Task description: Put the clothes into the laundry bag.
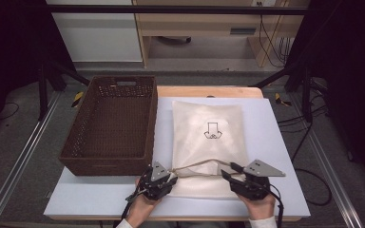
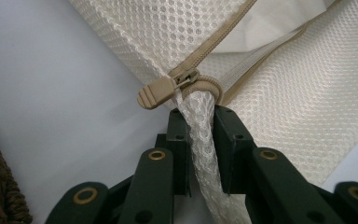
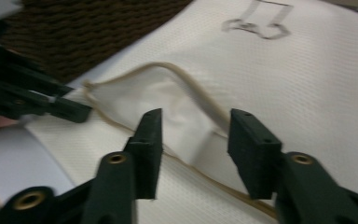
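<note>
one mesh bag (image 1: 208, 142), one basket (image 1: 111, 124), two grippers: left gripper (image 1: 170, 178), right gripper (image 1: 229, 170)

One white mesh laundry bag (image 1: 208, 142) lies on the counter (image 1: 275, 156), with one tan zipper pull (image 2: 161, 91) at its corner. One brown woven basket (image 1: 111, 126) stands just left of the bag. Two hand-held grippers sit at the bag's near edge: left hand-held gripper (image 1: 171, 176), right hand-held gripper (image 1: 229, 171).

mesh bag (image 1: 208, 142) | white, flat on table | zipper (image 2: 200, 53) open
</note>
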